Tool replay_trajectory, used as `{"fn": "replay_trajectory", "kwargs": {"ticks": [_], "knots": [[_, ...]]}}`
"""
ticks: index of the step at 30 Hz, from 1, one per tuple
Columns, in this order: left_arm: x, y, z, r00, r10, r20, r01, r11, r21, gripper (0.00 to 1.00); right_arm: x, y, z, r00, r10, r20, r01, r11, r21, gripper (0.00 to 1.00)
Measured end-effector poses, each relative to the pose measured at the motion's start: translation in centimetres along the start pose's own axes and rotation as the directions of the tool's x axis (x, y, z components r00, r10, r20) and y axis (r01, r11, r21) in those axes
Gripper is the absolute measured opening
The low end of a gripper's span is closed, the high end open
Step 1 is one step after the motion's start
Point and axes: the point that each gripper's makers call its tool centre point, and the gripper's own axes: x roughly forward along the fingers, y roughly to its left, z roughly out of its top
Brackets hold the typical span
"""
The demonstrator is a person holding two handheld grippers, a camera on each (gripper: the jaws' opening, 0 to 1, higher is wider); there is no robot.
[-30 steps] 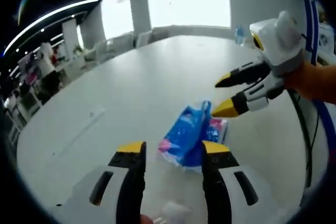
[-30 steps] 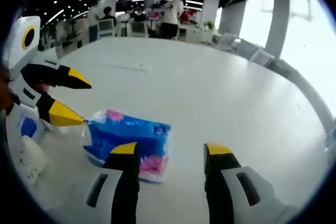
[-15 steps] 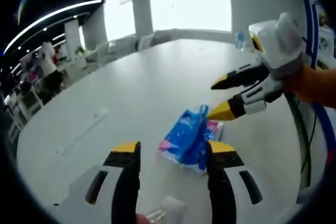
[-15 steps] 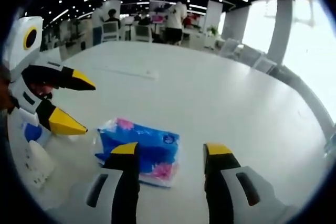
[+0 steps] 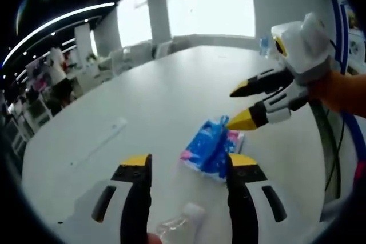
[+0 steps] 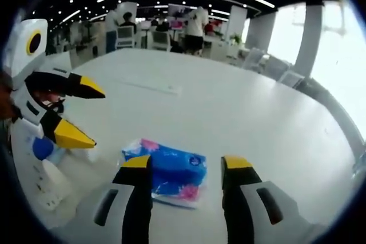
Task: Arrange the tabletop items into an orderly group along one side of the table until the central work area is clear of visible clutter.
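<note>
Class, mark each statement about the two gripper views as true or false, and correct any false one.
1. The blue and pink packet lies flat on the white table. True.
2. The right gripper is shut on the packet. False: its jaws stand open, with the packet beyond them.
3. A clear plastic bottle shows low between the left gripper's jaws. True.
4. The packet is green and yellow. False: it is blue with pink.
5. People stand in the background of the right gripper view. True.
</note>
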Motion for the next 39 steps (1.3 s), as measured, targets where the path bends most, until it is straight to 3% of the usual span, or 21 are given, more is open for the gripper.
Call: {"fn": "replay_trajectory", "kwargs": {"ticks": [10, 27, 39], "knots": [[-2.4, 1.1, -0.8, 0.999, 0.036, 0.008, -0.036, 0.999, -0.016, 0.52, -0.4, 2.4, 1.3, 0.999, 0.029, 0.019, -0.028, 0.999, -0.023, 0.48], [-6.7, 2.0, -2.6, 0.998, 0.059, 0.033, -0.057, 0.997, -0.052, 0.61, -1.3, 6.9, 1.9, 0.995, 0.097, 0.025, -0.095, 0.993, -0.072, 0.48], [-10.7, 2.8, -3.4, 0.995, 0.069, 0.072, -0.065, 0.996, -0.058, 0.63, -2.4, 10.7, 2.7, 0.974, 0.218, 0.055, -0.212, 0.972, -0.100, 0.51]]}}
